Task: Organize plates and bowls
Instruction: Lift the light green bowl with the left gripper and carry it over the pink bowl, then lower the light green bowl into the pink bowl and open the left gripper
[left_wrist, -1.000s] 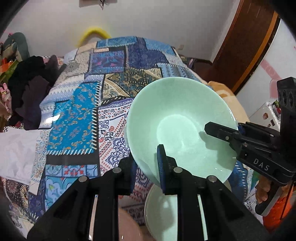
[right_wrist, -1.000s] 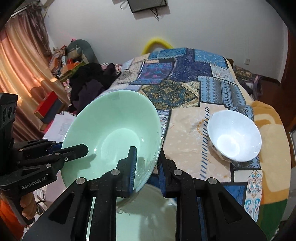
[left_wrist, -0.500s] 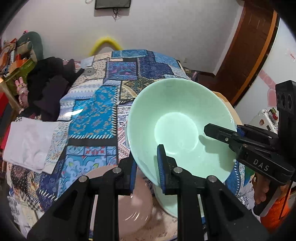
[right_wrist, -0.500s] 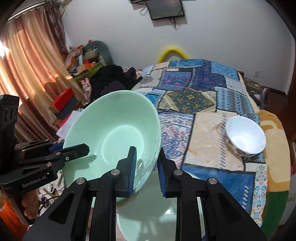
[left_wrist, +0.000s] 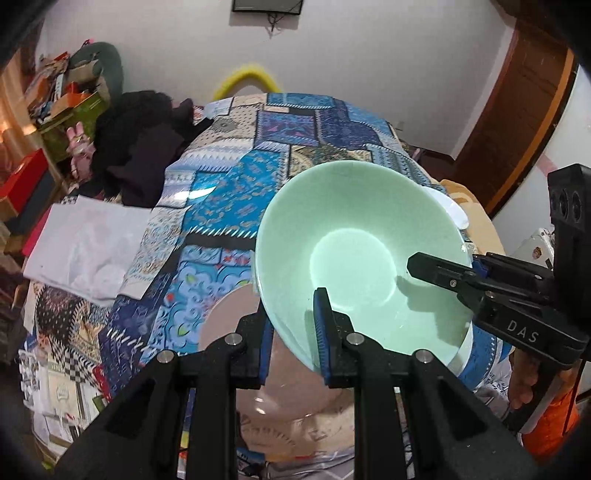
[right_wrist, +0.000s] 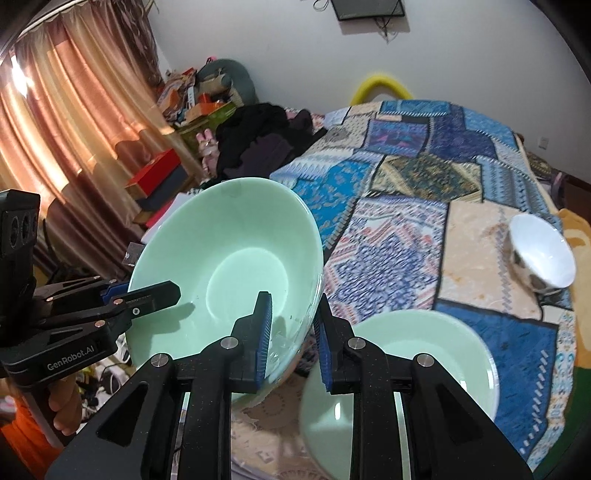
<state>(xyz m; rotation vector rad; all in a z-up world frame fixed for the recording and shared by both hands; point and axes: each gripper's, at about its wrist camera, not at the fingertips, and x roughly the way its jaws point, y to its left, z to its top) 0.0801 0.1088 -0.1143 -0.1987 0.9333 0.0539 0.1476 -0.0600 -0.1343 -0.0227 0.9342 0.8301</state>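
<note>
**Green bowl pinched from both sides above the bed**

I have the green bowl (left_wrist: 354, 258) tilted in the air, my left gripper (left_wrist: 291, 332) clamped on its near rim and my right gripper (right_wrist: 293, 332) on the opposite rim. Below it, at the bed's near edge, lie a pink plate (left_wrist: 229, 317) and green plate (right_wrist: 417, 369). A white bowl (right_wrist: 543, 254) sits near the quilt's (right_wrist: 406, 192) right edge

Bed w/ patchwork quilt (right_wrist: 424, 177): white bowl (right_wrist: 541, 254), green plate (right_wrist: 402, 373), pink plate (left_wrist: 236, 332).

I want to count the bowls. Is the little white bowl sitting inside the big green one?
No, the white bowl sits alone on the quilt, well apart from the lifted green bowl.
</note>
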